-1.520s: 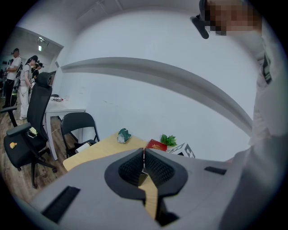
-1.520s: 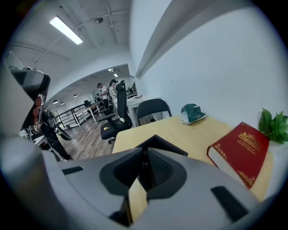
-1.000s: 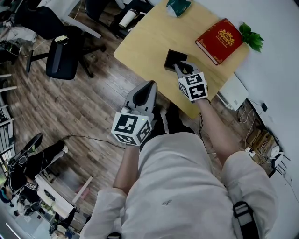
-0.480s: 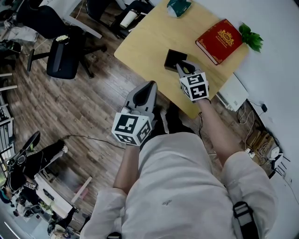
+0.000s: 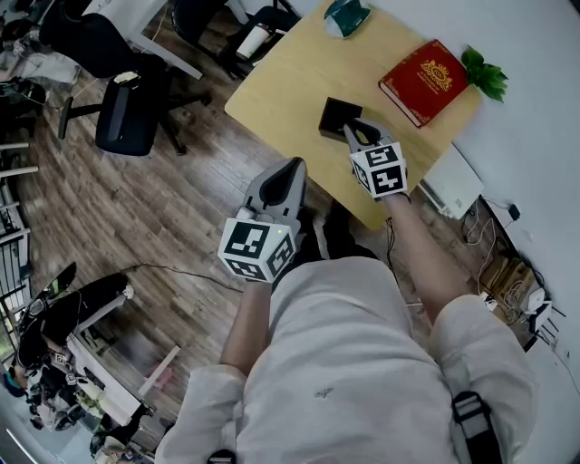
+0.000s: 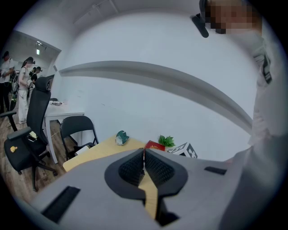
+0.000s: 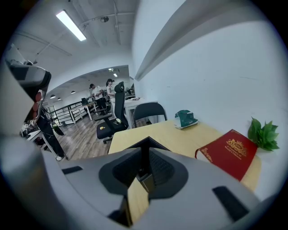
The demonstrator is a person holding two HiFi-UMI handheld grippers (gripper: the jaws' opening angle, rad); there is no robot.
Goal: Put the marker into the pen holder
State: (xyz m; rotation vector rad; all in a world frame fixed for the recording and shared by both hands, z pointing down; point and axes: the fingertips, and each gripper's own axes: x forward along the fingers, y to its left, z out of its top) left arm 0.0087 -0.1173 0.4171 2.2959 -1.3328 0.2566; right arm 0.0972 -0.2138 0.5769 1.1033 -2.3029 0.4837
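Note:
A black square pen holder (image 5: 332,114) stands on the wooden table (image 5: 290,82) near its front edge. My right gripper (image 5: 356,127) hovers at the holder's right side, jaws shut, with nothing visible between them (image 7: 145,140). My left gripper (image 5: 292,166) hangs off the table over the floor, just short of the table's front edge, also shut and empty (image 6: 144,151). No marker shows in any view.
A red book (image 5: 426,79) and a green plant (image 5: 485,72) lie at the table's far right by the white wall. A teal object (image 5: 346,14) sits at the far edge. Office chairs (image 5: 127,104) stand on the wood floor to the left.
Almost nothing: the right gripper has edged very slightly along the pen holder. The left gripper has stayed in place.

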